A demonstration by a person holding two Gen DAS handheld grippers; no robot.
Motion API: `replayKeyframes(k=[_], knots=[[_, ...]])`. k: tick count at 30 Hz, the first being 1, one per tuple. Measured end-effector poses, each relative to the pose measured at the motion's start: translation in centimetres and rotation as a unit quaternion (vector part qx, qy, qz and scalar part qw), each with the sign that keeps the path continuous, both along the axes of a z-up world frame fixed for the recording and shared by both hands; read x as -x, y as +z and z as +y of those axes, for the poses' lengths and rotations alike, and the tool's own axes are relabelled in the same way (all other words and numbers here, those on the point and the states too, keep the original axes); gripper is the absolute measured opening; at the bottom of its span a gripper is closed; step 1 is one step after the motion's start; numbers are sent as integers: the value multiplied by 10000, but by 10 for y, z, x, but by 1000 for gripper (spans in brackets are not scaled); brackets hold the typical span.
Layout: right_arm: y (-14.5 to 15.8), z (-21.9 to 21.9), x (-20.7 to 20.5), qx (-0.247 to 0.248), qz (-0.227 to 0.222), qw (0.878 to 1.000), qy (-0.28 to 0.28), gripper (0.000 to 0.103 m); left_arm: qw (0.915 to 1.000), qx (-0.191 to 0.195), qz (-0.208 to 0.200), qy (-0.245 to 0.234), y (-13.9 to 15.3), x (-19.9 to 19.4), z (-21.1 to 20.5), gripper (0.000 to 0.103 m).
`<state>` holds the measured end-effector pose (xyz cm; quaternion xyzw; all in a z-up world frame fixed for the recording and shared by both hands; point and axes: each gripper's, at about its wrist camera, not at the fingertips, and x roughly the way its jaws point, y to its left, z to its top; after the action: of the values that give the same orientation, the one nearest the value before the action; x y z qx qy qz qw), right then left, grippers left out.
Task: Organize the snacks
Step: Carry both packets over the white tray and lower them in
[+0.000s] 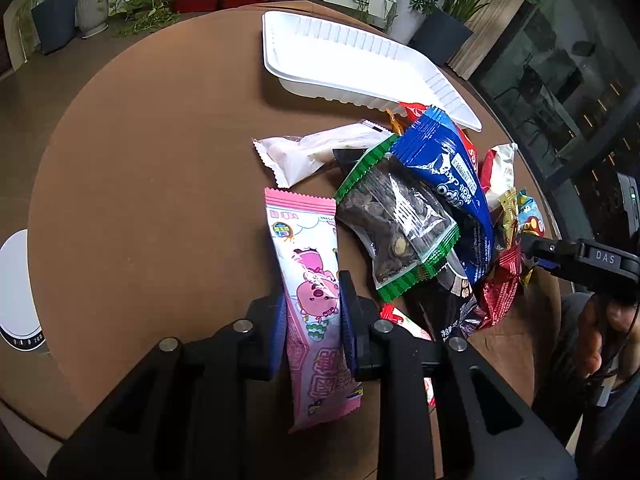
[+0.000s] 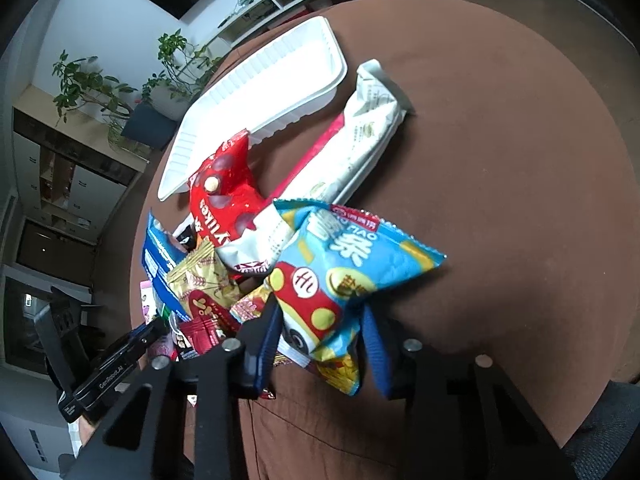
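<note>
Pink snack packet (image 1: pixel 316 312): lengthwise between the blue pads of the left tongs (image 1: pixel 313 308), clamped, beside the snack heap (image 1: pixel 424 216) on the round brown tabletop (image 1: pixel 160 184). Light-blue snack bag (image 2: pixel 344 276): at the heap's near edge, its lower end gripped between the right tongs (image 2: pixel 320 332). White ribbed tray (image 1: pixel 352 60): empty, beyond the heap. White wrapper (image 1: pixel 320 148): flat, between tray and pink packet.
</note>
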<state>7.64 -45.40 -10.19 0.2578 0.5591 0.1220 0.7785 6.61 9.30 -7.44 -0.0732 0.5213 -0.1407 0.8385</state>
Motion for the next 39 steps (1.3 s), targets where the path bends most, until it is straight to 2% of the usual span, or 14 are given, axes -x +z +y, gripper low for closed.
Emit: replayKeyframes(k=[2,11,21,26,32,36,39], knots=[[1,-3,3,3,-54,10000,4,31,10000,21,0,0,0,-1,0,21],[16,-1,16,101,-243,9995,156,20,9999,163,-29,27,4,4,7,21],[35,-5,29,18,-569,9978,351,19,9991,402,-56,71,9,10,17,21],[45,-24,31,104,-761,9969,181,19,9982,582,-118,130,18,11,27,21],[53,-57,18,229,-888,9957,-161,19,9953,910,-215,249,33,7,43,21],[69,-77,-6,423,-1161,9920,-267,19,9924,1112,-404,344,54,-10,58,21],[80,-78,-29,581,-1340,9889,-255,19,9921,1010,-665,335,79,-32,64,21]])
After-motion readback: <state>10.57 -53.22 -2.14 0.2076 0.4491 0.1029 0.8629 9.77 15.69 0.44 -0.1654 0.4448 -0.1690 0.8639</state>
